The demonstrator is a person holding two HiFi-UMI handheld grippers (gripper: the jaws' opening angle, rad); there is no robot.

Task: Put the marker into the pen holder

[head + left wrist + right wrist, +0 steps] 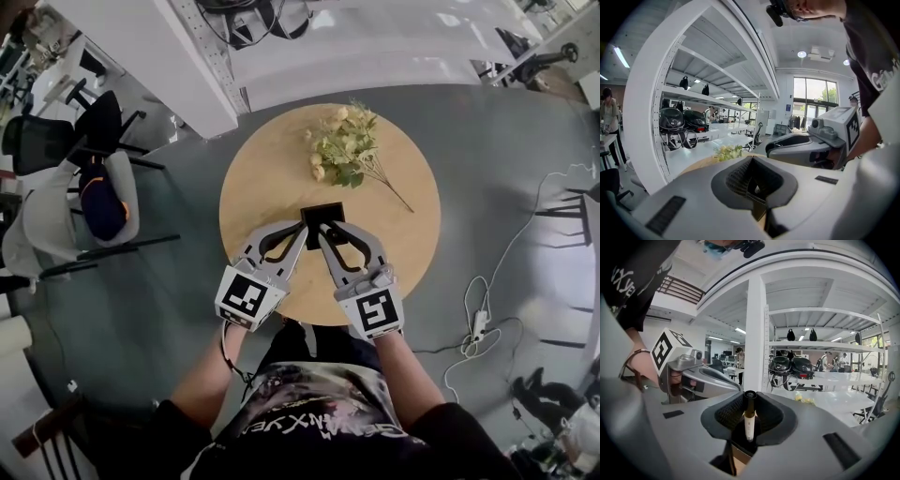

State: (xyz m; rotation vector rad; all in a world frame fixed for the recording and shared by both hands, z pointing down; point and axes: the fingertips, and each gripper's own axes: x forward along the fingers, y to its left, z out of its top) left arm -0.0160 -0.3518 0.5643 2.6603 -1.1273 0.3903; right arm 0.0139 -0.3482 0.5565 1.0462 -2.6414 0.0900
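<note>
A black square pen holder stands near the middle of the round wooden table. Both grippers meet at its near side. My right gripper is shut on a marker with a white barrel and a black cap. The marker stands upright between the pads, just above the holder's dark opening. My left gripper sits at the holder's left front corner. In the left gripper view its jaws look closed on the holder's black wall. The marker itself is hard to make out in the head view.
A bunch of pale artificial flowers lies on the table's far half, with its stem pointing right. Chairs stand on the floor to the left. A white cable with a plug strip trails on the right. White shelving stands beyond the table.
</note>
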